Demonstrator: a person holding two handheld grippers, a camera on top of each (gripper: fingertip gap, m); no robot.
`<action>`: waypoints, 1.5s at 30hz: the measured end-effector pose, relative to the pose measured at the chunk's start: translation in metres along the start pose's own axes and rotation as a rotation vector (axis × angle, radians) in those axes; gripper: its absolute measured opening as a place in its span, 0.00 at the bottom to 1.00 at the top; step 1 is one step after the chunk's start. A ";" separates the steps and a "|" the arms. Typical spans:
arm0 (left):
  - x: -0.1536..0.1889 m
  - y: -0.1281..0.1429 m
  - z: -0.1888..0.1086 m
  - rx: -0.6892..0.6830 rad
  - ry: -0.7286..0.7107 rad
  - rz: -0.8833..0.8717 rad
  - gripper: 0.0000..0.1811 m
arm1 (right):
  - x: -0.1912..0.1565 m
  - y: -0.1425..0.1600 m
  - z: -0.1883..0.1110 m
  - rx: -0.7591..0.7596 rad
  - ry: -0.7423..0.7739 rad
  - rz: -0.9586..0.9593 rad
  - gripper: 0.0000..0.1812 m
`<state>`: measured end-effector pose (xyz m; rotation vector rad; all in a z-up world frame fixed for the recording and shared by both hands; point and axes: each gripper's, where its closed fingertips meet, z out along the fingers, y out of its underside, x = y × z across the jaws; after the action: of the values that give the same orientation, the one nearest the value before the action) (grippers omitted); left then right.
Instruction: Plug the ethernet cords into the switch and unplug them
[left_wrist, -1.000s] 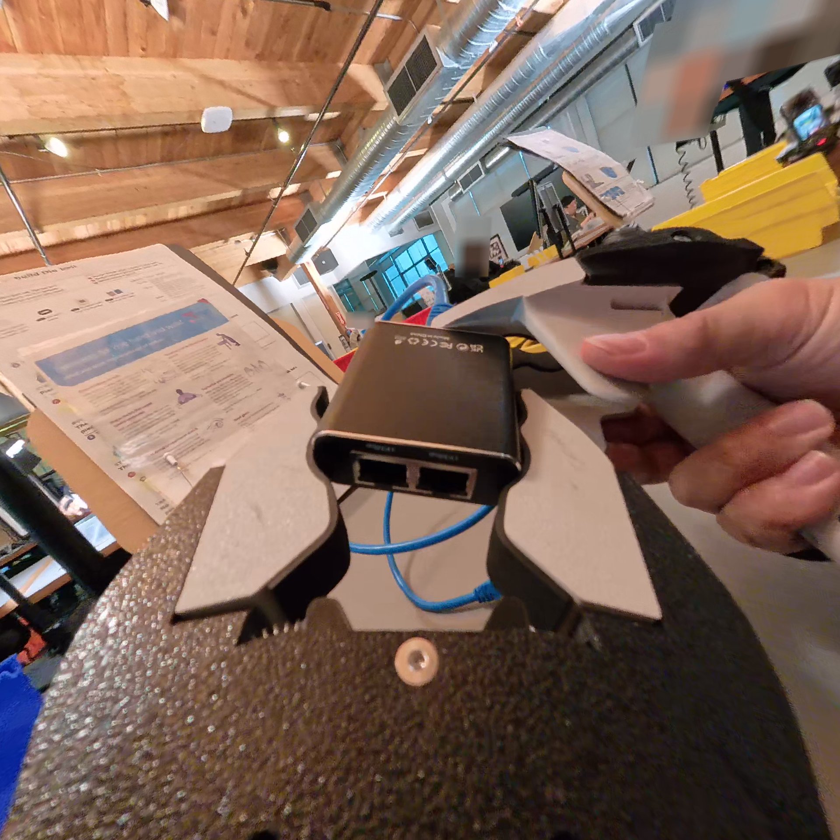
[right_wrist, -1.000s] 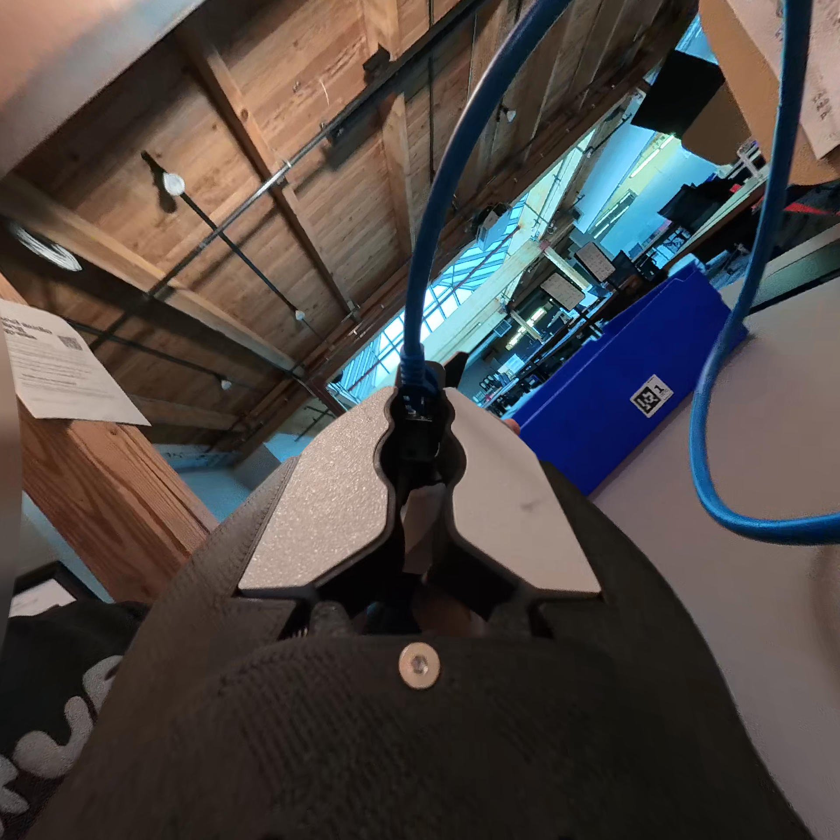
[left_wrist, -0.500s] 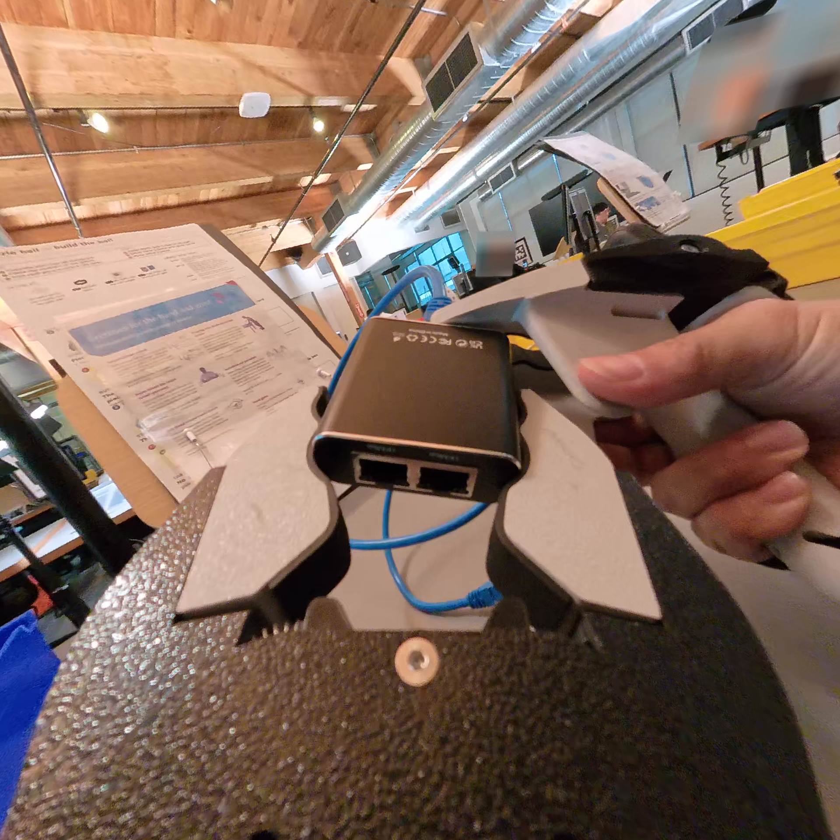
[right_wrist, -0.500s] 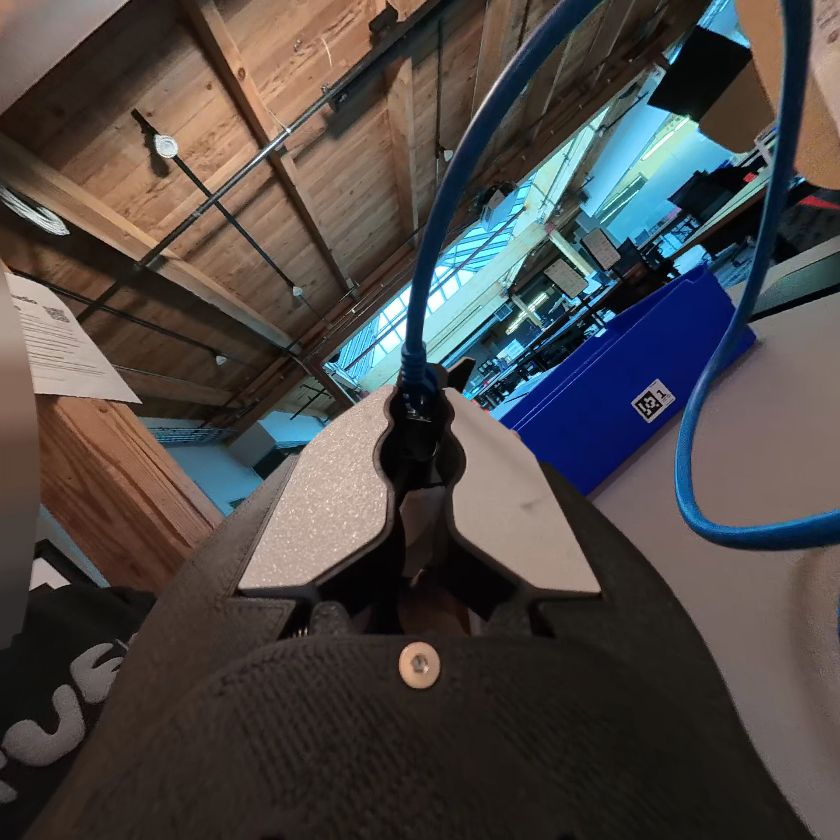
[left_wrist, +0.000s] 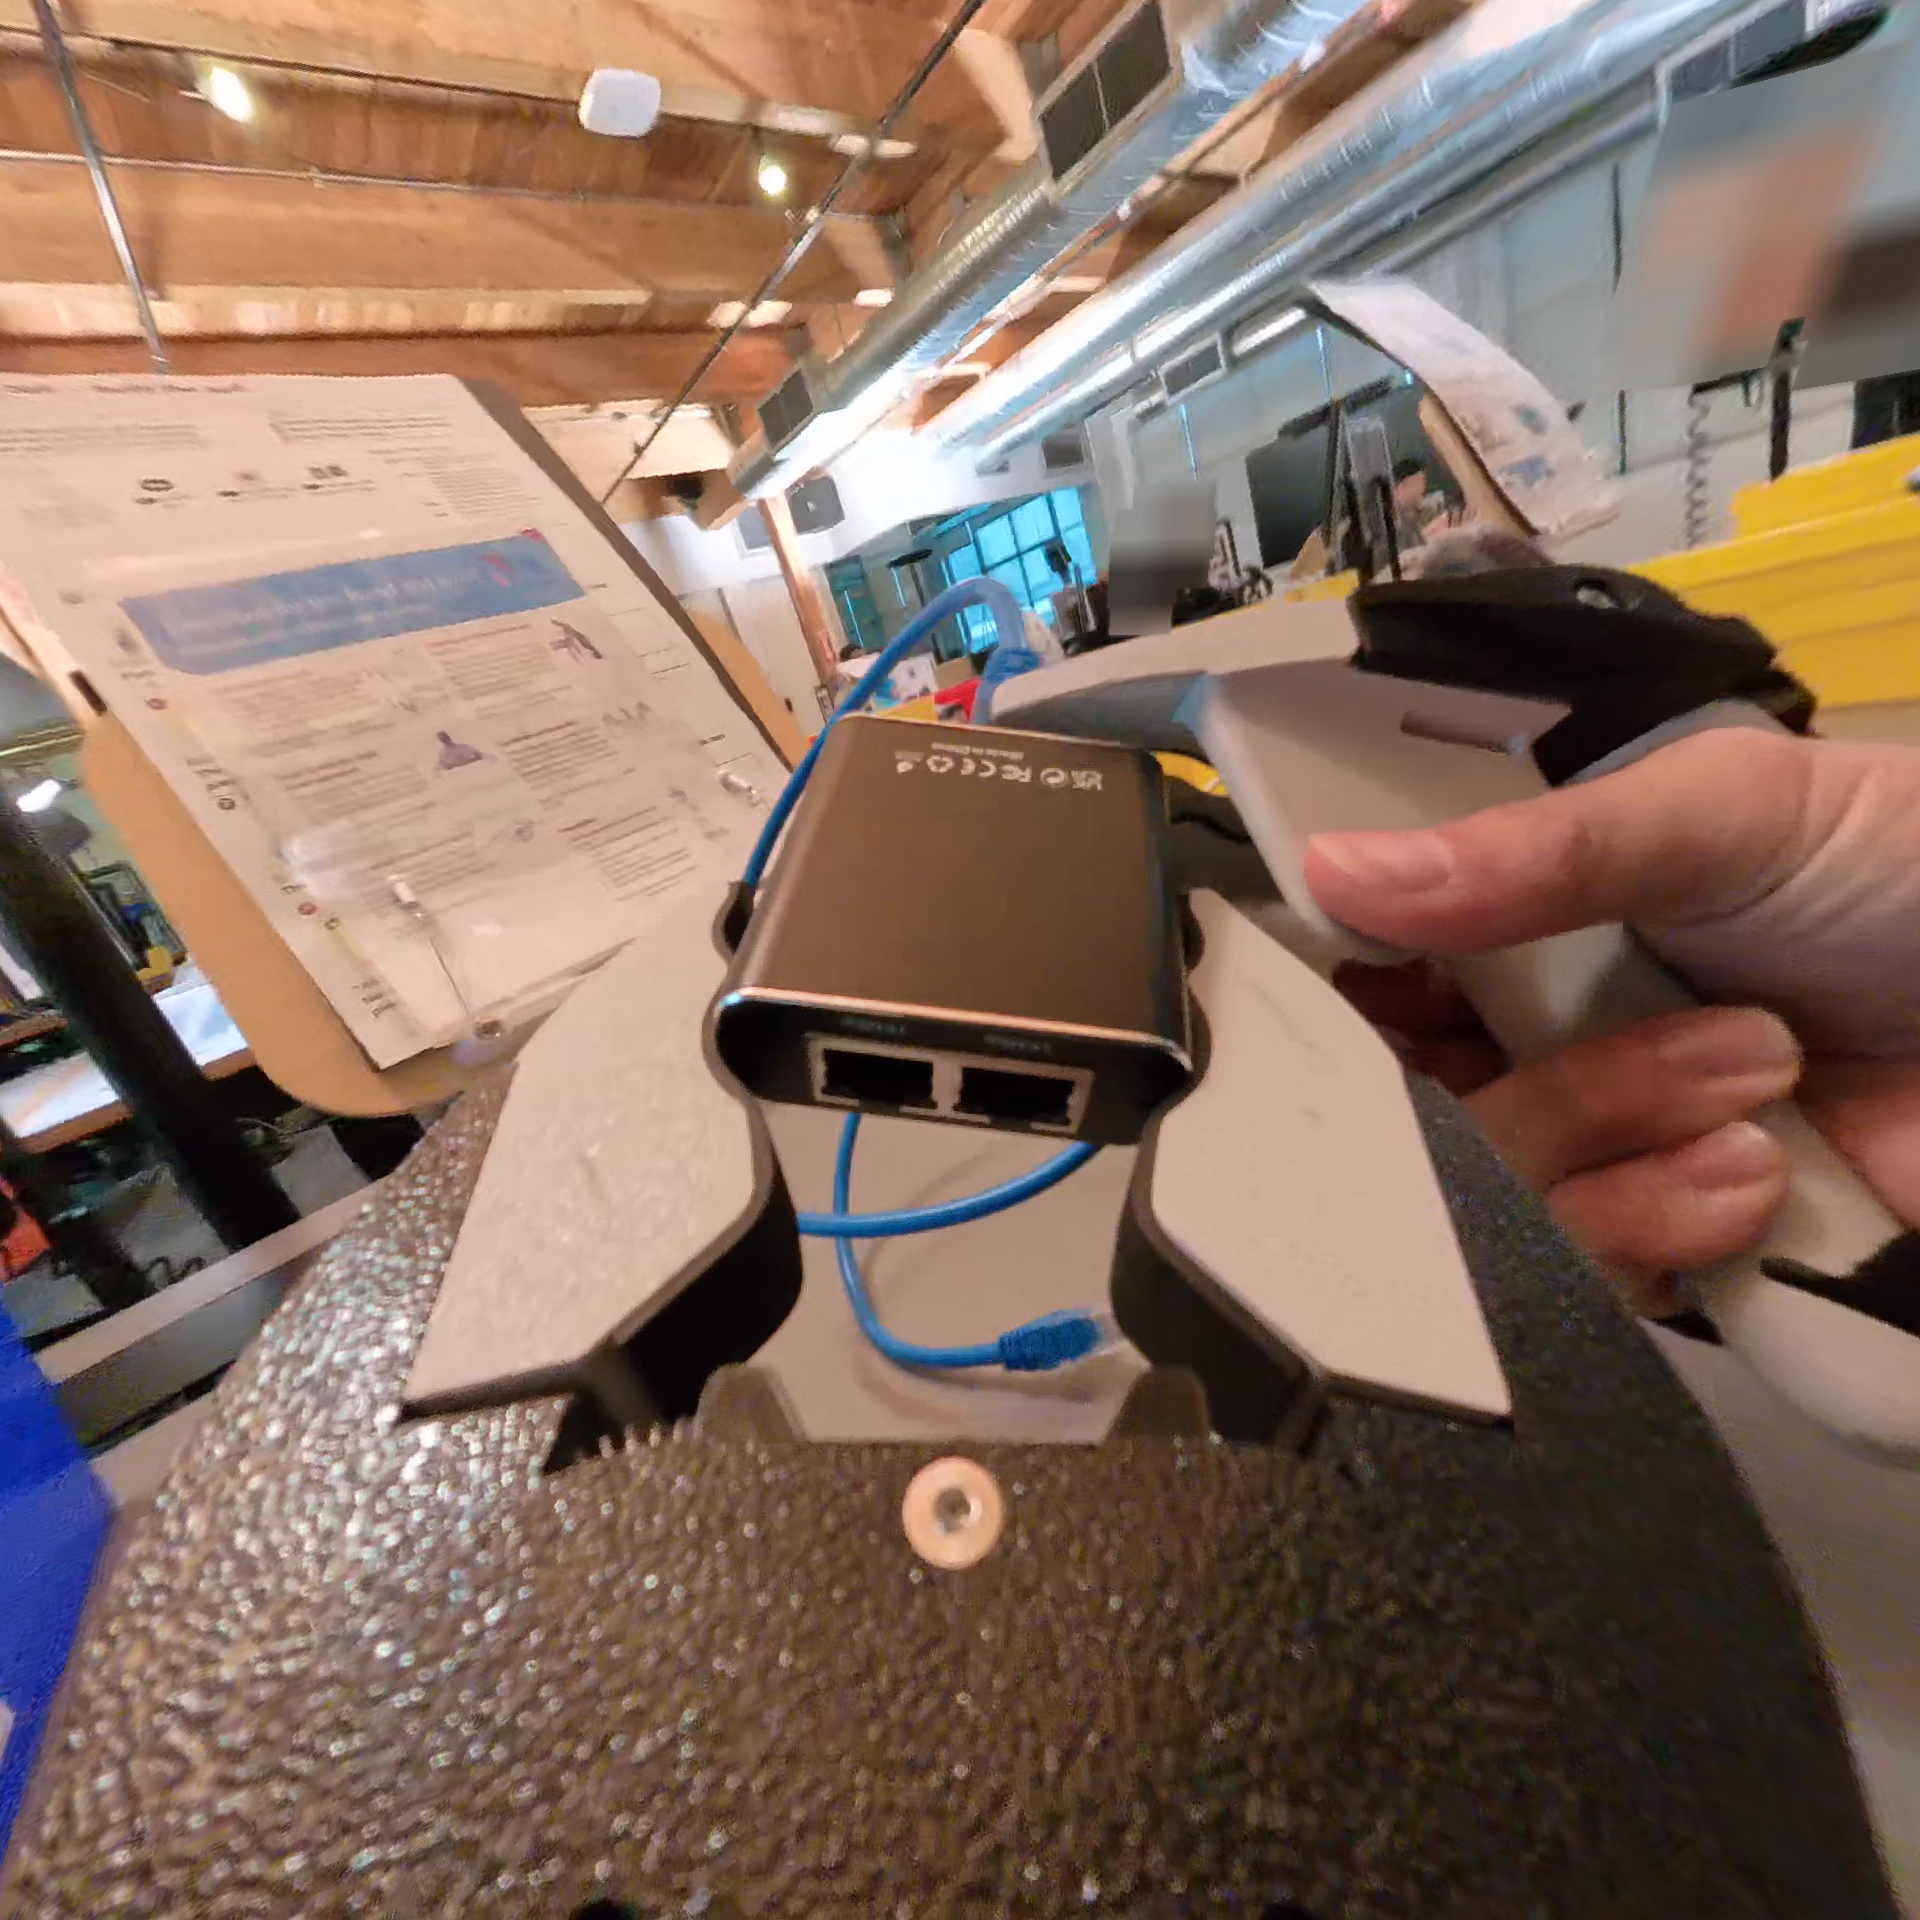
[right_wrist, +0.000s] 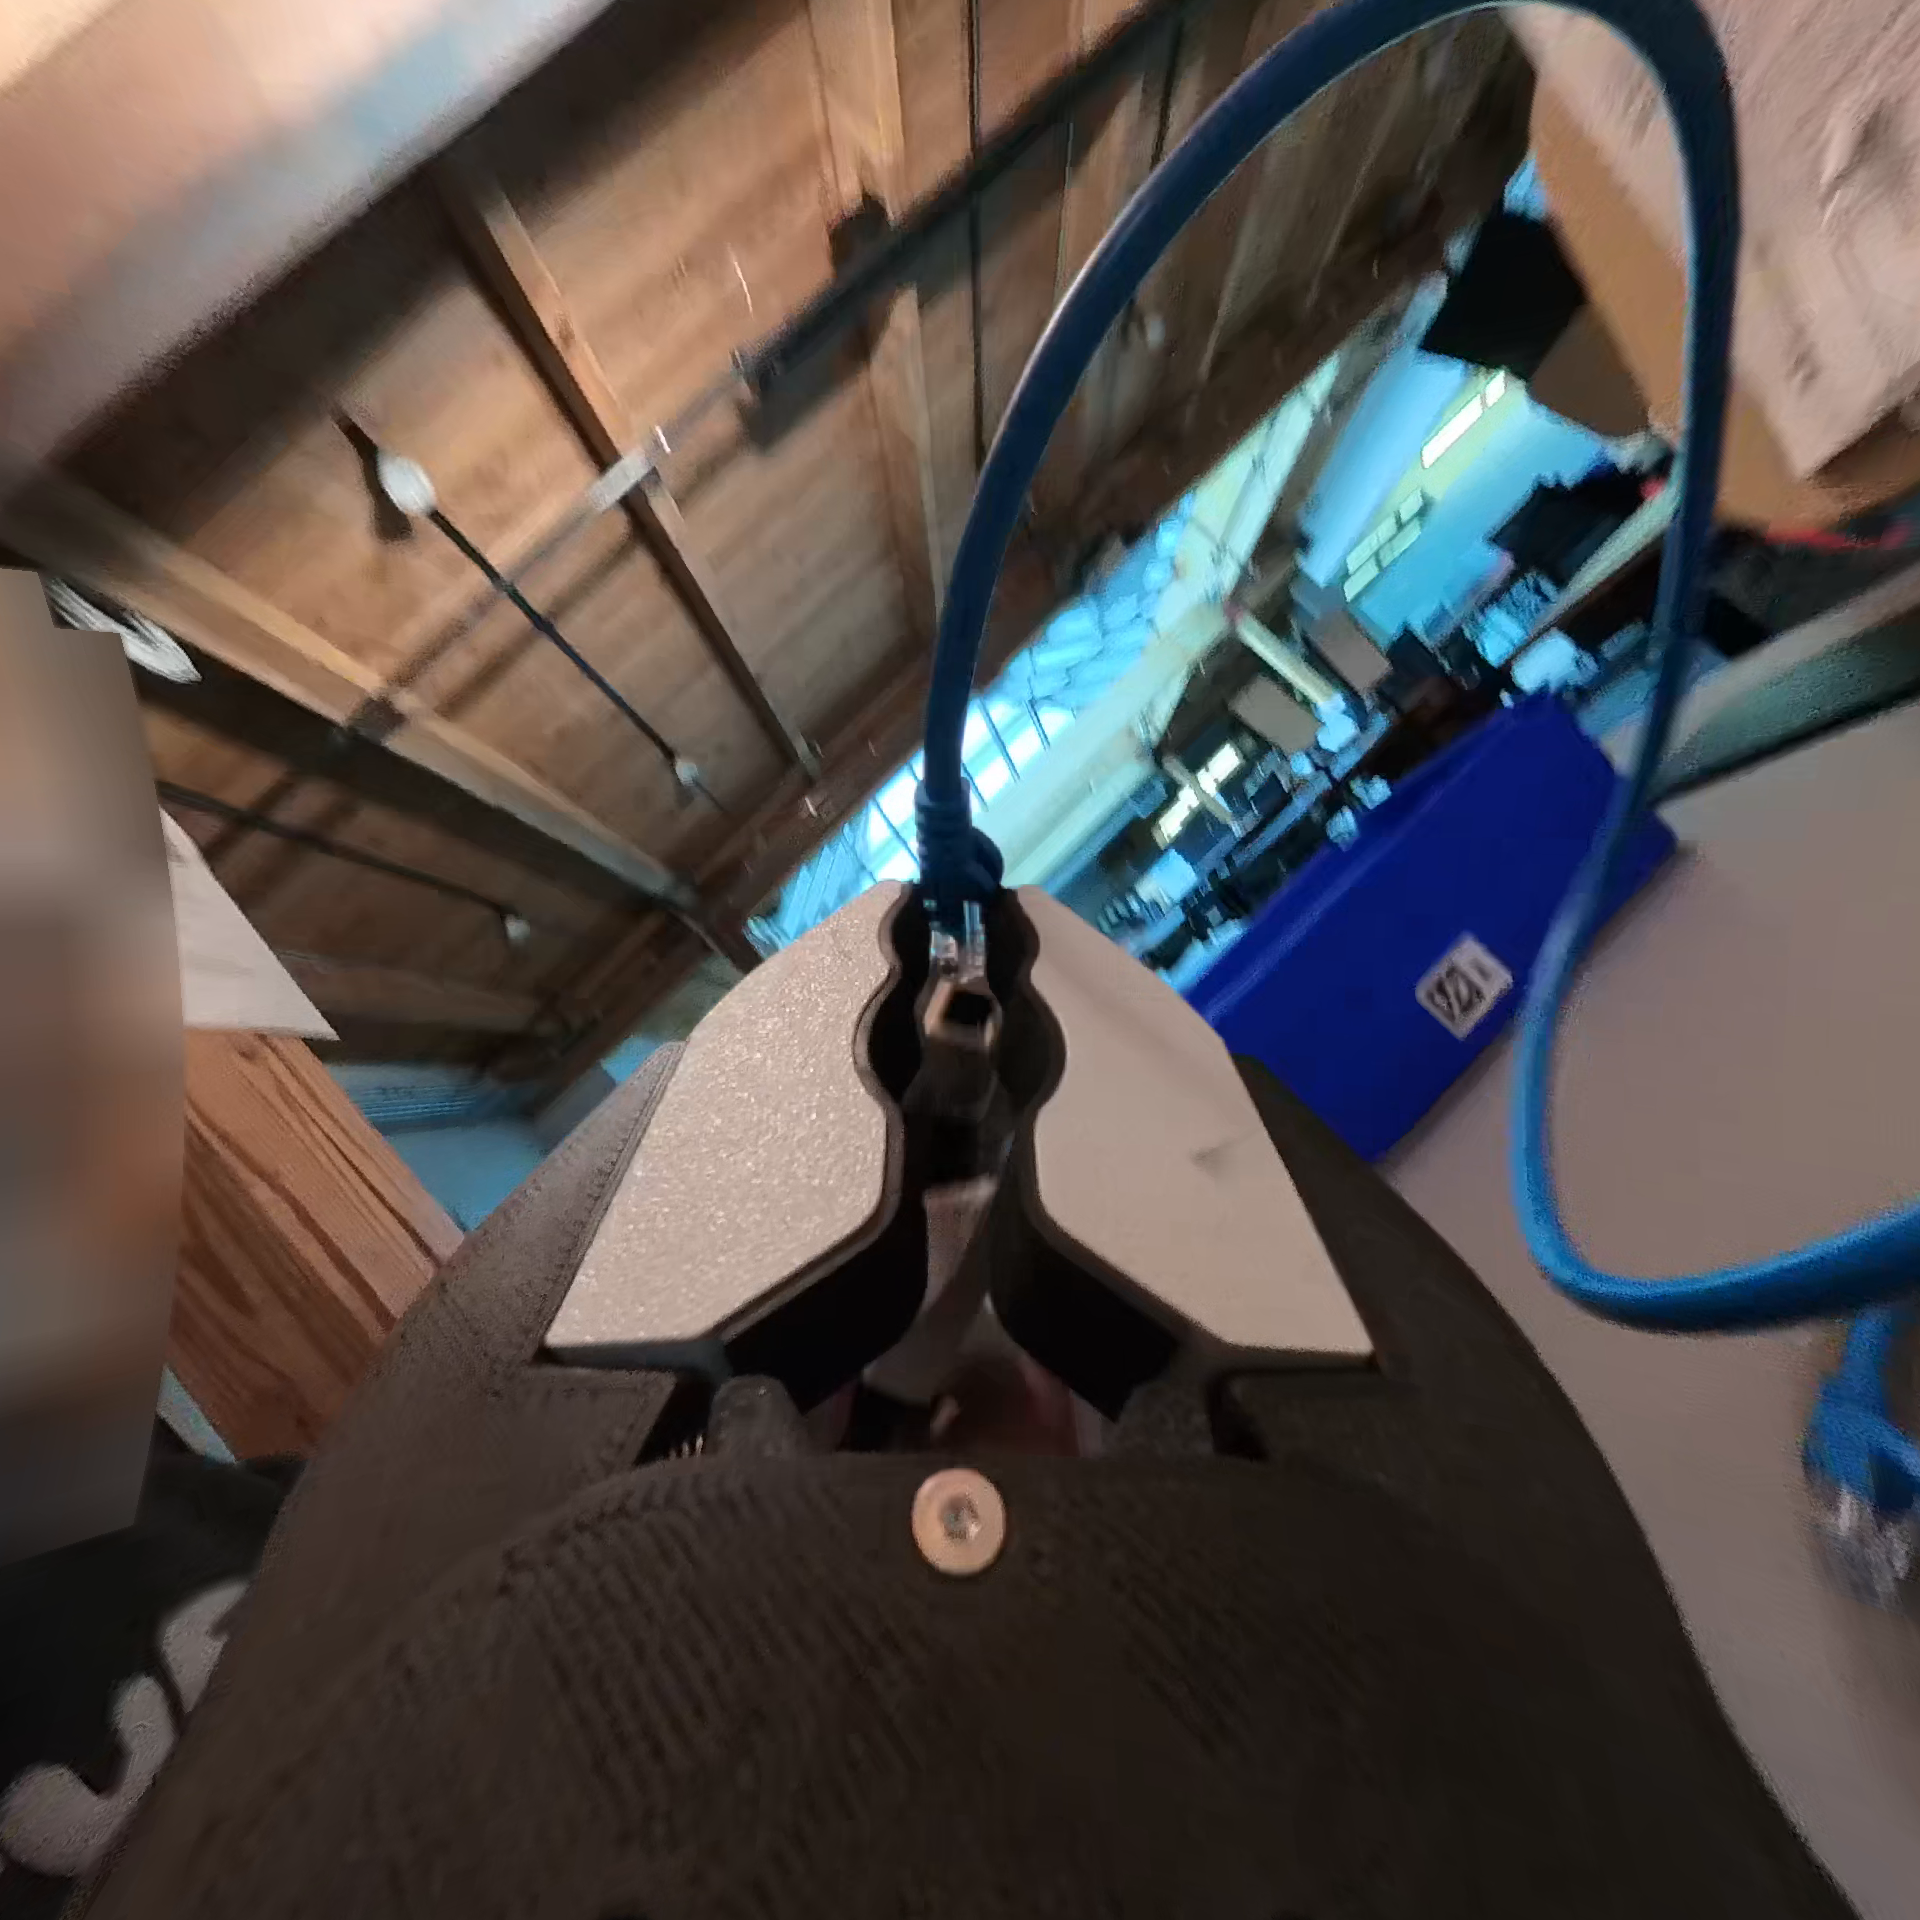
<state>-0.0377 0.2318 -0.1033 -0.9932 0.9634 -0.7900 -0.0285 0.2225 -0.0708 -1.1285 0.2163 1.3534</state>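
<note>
My left gripper (left_wrist: 956, 925) is shut on a black ethernet switch (left_wrist: 961, 883), held above the table with its two empty ports (left_wrist: 951, 1081) facing the camera. A blue ethernet cord (left_wrist: 935, 1205) loops under the switch, its free plug (left_wrist: 1049, 1338) lying on the table. My right gripper (right_wrist: 961, 935) is shut on the clear plug (right_wrist: 958, 940) of a blue ethernet cord (right_wrist: 1039, 416), which arches up and right and back down to the table. The right gripper also shows in the left wrist view (left_wrist: 1299, 727), just behind and right of the switch, in a person's hand (left_wrist: 1662, 987).
A cardboard stand with a printed sheet (left_wrist: 343, 707) leans at the left. A blue bin (right_wrist: 1423, 1008) stands at the table's far edge. Another blue plug (right_wrist: 1860, 1444) lies on the grey table (right_wrist: 1714, 1091) at the right. Yellow bins (left_wrist: 1818, 582) sit far right.
The left gripper with the switch has tilted and swung a little, shifting the background. The right gripper has turned with its plug, so the cord's loop now arches wider overhead.
</note>
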 end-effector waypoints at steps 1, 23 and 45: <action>0.001 0.000 -0.001 0.015 0.017 -0.054 0.41 | 0.002 -0.014 -0.003 0.024 0.006 -0.010 0.08; -0.021 0.015 -0.005 -0.027 0.022 -0.171 0.41 | -0.078 -0.211 -0.114 -0.651 0.480 -0.739 0.07; -0.008 0.016 -0.002 -0.027 0.104 -0.201 0.41 | 0.107 -0.196 -0.305 -1.083 1.228 -0.304 0.09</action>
<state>-0.0409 0.2433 -0.1160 -1.0929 0.9752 -1.0067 0.3076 0.1047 -0.1969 -2.6900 0.1574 0.2472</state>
